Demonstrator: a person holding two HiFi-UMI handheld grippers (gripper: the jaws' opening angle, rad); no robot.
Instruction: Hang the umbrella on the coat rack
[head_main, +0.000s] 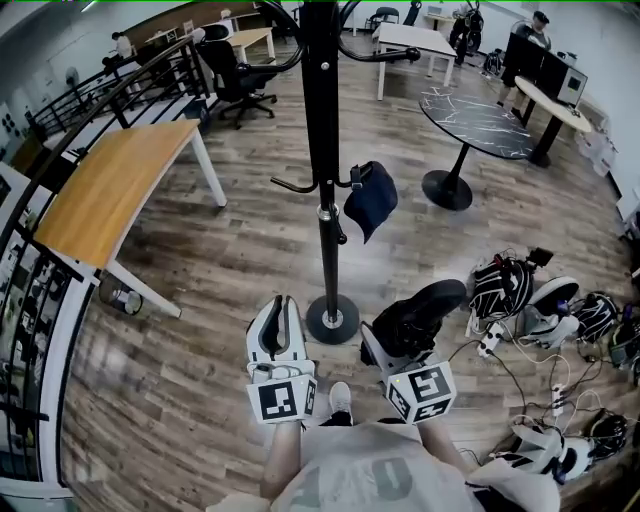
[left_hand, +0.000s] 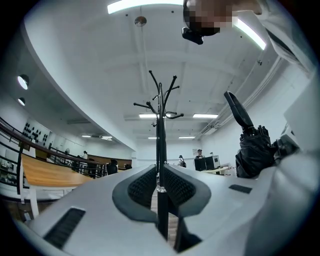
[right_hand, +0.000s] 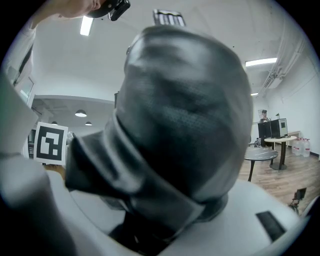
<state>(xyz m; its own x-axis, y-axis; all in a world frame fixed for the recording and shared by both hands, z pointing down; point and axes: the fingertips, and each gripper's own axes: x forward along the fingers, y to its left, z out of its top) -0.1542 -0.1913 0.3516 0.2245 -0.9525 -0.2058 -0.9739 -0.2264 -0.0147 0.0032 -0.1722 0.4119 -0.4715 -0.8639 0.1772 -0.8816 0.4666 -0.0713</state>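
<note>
The black coat rack (head_main: 322, 150) stands straight ahead on its round base (head_main: 332, 320), and a dark blue bag (head_main: 371, 198) hangs from one of its low hooks. The folded black umbrella (head_main: 425, 310) is gripped in my right gripper (head_main: 400, 335), just right of the base. In the right gripper view the umbrella (right_hand: 185, 125) fills the picture above the right gripper (right_hand: 165, 220). My left gripper (head_main: 278, 318) is beside it, with only a slit between its jaws and nothing held. In the left gripper view, the left gripper (left_hand: 158, 175) points at the rack's pole (left_hand: 160, 130), with the umbrella (left_hand: 252, 150) at the right.
A wooden table (head_main: 110, 190) stands to the left by a black railing (head_main: 60, 100). A round dark table (head_main: 480, 120) is at the back right. Cables and several headsets (head_main: 540, 300) lie on the floor at the right. An office chair (head_main: 240, 70) is behind the rack.
</note>
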